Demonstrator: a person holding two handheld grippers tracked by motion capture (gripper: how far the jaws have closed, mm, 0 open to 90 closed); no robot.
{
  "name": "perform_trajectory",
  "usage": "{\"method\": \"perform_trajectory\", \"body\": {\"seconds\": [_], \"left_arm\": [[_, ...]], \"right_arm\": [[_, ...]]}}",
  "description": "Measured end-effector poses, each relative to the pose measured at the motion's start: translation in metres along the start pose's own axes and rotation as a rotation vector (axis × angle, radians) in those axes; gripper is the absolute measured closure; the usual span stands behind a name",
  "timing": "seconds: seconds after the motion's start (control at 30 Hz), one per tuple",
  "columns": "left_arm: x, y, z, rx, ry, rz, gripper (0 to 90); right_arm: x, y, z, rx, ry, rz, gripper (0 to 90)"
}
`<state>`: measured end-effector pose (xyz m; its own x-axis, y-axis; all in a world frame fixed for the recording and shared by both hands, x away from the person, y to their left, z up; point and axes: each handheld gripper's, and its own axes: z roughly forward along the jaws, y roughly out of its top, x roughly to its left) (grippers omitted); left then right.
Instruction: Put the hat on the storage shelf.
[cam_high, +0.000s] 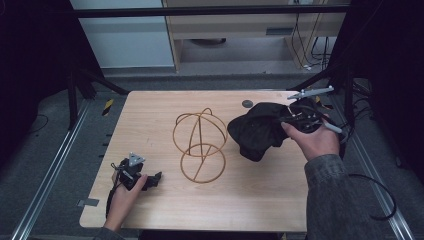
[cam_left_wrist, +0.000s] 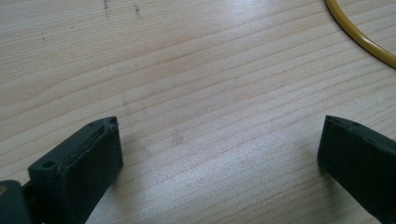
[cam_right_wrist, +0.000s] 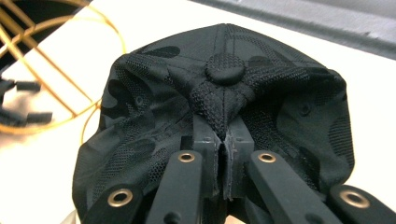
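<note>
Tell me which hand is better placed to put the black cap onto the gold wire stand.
Right. The right gripper is already shut on the black cap, beside the gold wire stand. The left gripper is open and empty, low on the table.

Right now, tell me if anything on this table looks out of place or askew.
Nothing is spilled or broken. The black cap is crumpled, pinched by a fold of its crown in the right gripper rather than sitting on the wire stand beside it. The left gripper rests open on the bare table.
</note>
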<state>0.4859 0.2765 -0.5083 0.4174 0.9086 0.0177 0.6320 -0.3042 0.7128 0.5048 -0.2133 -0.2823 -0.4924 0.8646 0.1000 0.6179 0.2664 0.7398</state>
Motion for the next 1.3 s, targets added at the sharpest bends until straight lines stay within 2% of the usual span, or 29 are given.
{"method": "perform_trajectory", "body": {"seconds": [0.23,0.37,0.67,0.9,1.03,1.3], "left_arm": [[0.000,0.000,0.000,0.001,0.000,0.000,0.0],[0.000,0.000,0.000,0.003,0.000,0.000,0.0],[0.000,0.000,0.000,0.002,0.000,0.000,0.0],[0.000,0.000,0.000,0.002,0.000,0.000,0.0],[0.000,0.000,0.000,0.002,0.000,0.000,0.0],[0.000,0.000,0.000,0.002,0.000,0.000,0.0]], "right_arm": [[-0.002,0.020,-0.009,-0.065,-0.041,0.038,86.5],[0.000,0.028,-0.011,-0.100,-0.048,0.049,86.5],[0.007,0.053,-0.016,-0.144,-0.070,0.040,86.6],[0.013,0.068,-0.013,-0.163,-0.063,0.042,86.6],[0.021,0.079,-0.009,-0.191,-0.031,0.056,86.6],[0.035,0.096,-0.001,-0.211,-0.002,0.050,86.6]]}}
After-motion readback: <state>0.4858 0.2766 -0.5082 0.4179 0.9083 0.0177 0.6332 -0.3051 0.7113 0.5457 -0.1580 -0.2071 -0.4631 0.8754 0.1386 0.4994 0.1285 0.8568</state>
